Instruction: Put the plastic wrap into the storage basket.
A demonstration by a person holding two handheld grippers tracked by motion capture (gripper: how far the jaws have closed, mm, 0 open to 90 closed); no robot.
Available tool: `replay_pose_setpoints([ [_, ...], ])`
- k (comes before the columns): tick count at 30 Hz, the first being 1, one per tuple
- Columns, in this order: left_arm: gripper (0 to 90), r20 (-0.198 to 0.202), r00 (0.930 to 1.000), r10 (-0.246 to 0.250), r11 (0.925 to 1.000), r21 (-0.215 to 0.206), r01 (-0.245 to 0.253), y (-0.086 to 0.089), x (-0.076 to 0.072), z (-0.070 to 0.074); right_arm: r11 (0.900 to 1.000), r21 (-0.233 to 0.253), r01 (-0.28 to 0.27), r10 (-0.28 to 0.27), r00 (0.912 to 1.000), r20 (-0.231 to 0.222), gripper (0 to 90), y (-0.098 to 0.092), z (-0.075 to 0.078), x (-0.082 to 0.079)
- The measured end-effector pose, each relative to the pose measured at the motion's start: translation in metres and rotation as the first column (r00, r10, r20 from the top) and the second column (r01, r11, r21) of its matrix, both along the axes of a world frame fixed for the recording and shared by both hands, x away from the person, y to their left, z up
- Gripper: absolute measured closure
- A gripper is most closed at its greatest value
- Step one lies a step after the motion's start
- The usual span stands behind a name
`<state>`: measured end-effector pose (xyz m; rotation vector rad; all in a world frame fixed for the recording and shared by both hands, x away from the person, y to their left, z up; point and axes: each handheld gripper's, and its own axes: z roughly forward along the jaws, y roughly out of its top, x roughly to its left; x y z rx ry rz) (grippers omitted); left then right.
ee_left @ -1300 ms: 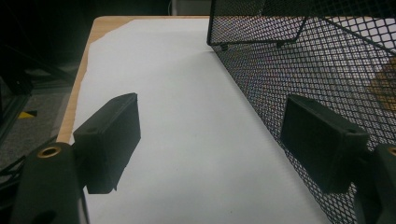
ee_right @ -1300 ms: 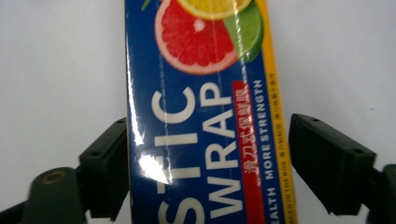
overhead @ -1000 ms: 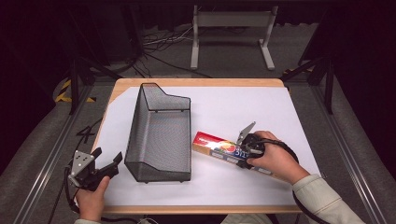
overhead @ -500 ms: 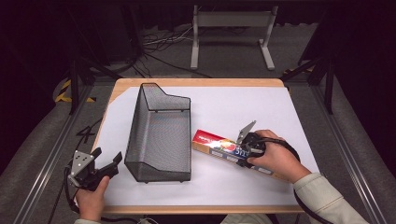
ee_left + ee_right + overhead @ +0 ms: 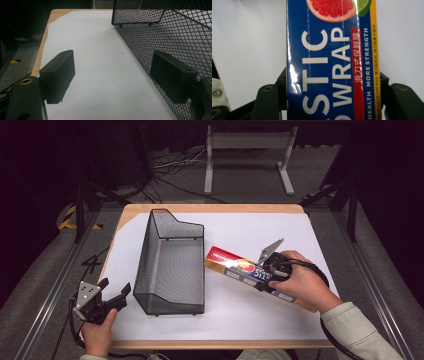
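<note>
The right tongs [image 5: 265,270] pinch a long box of plastic wrap [image 5: 240,269] across its width, one jaw on each long side. The box lies slantwise above the white sheet on the bench [image 5: 250,320], its red end just beside the black mesh basket [image 5: 170,270]. The left tongs [image 5: 112,295] rest spread at the bench's near left corner, close to the basket's wall.

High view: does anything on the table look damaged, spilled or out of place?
Nothing stands out. The black wire-mesh basket stands upright and undamaged. The long blue plastic wrap box lies at a slant because the right gripper grips it. Nothing is spilled.
</note>
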<state>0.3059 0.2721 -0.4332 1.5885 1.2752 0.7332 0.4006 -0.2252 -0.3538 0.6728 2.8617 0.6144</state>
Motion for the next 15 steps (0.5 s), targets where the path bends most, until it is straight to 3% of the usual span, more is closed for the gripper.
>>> replay_pose_setpoints([
  [9, 20.8, 0.002, 1.0, 0.0, 1.0, 0.0, 0.0, 0.0, 0.0, 0.0, 0.999, 0.036, 0.031, -0.032, 0.999, 0.032, 40.3, 0.003, 0.032, 0.0],
  [15, 20.8, 0.003, 1.0, -0.003, 1.0, 0.001, 0.003, 0.0, 0.0, 0.0, 0.997, 0.069, 0.037, -0.041, 0.9973, 0.061, 40.3, 0.004, 0.046, 0.0],
])
